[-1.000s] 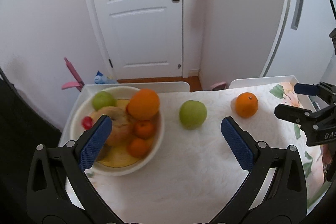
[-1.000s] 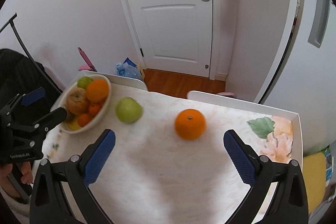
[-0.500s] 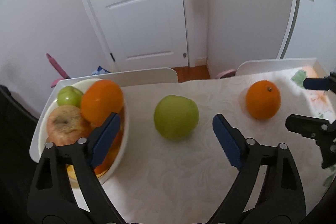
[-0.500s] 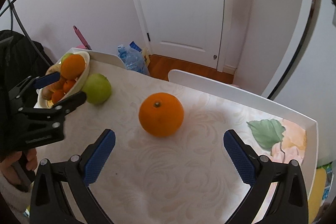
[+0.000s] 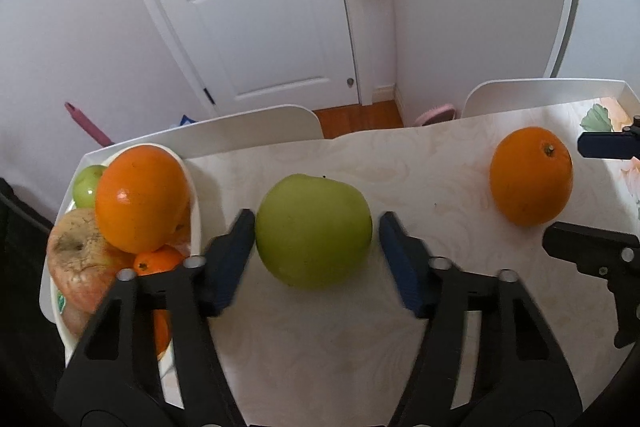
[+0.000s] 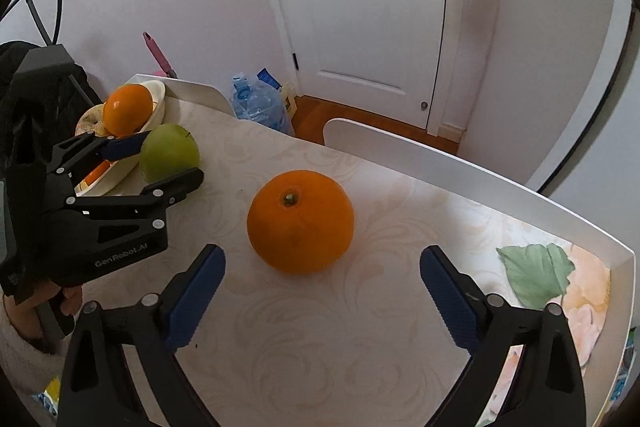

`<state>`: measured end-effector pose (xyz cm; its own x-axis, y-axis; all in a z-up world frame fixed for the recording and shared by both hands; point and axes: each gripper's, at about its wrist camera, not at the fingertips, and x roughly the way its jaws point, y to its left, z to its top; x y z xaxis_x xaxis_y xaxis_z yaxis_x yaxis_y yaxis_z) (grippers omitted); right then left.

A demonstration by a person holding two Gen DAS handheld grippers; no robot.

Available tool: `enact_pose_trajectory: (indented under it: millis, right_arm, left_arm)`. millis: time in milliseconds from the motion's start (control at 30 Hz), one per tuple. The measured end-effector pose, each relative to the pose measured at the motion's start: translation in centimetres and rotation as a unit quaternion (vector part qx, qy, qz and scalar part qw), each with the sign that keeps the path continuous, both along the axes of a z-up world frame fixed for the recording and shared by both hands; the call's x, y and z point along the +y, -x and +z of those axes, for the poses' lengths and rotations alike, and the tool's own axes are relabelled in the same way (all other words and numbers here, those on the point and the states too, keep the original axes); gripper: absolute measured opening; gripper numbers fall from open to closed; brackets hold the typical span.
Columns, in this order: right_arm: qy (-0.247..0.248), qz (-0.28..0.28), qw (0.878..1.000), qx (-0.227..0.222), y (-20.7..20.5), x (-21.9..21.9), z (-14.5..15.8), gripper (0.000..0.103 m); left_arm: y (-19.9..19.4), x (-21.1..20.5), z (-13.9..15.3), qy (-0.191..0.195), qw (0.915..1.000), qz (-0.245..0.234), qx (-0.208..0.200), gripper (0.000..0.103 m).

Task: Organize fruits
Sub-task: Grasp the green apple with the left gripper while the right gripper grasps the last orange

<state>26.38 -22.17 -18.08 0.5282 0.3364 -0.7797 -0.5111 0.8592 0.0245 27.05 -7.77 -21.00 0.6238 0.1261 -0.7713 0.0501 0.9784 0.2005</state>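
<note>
A green apple [image 5: 314, 231] lies on the white table [image 5: 360, 327] between the blue pads of my left gripper [image 5: 316, 223]. Its jaws are closing; the left pad is at the apple's skin and a thin gap shows at the right pad. A loose orange [image 6: 300, 223] lies just ahead of my right gripper [image 6: 322, 255], whose jaws are wide and closing slightly without touching it. The fruit bowl [image 5: 196, 211] at the left holds a large orange [image 5: 142, 199], a wrinkled apple [image 5: 80, 259], a small green apple and small oranges.
The table has a raised white rim [image 6: 500, 187] and a leaf print [image 6: 536, 275] at its right end. A water bottle [image 6: 260, 103] and a pink handle [image 6: 158, 55] stand on the floor behind, before a white door [image 6: 372, 7]. A hand [image 6: 24, 315] holds the left gripper.
Both grippers came down and forward toward the table. The left jaws narrowed from wide open to just around the green apple. The orange now sits closer to the right gripper's pads.
</note>
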Motion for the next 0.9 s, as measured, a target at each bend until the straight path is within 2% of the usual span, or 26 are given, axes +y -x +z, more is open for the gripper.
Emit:
enact_pose_trajectory:
  millis: [200,267,367,600,900]
  right_arm:
    - [-0.001,0.004,1.000,0.003,-0.4,0.2,-0.3,0.091]
    - [-0.001,0.005,1.000,0.004,-0.4,0.2,-0.3,0.083]
    - [0.001,0.008,1.000,0.006,-0.7,0.4,-0.6,0.076]
    - [0.002,0.018,1.000,0.002,-1.0,1.0,-0.5,0.074]
    - [0.010,0.031,0.999,-0.009,-1.3,2.3,-0.2,0.061]
  left_arm:
    - [0.0,-0.1,0.1,0.001,1.0000,-0.007,0.004,0.060]
    - [0.0,-0.2,0.1,0.001,1.0000,-0.007,0.006,0.060]
    - [0.0,0.0,0.3,0.003,0.9999,-0.007,0.008,0.060]
    - [0.9,-0.2,0.4,0.006,0.9999,-0.005,0.011,0.060]
    - [2.5,-0.4,0.6,0.013,0.9999,-0.002,0.010,0.060]
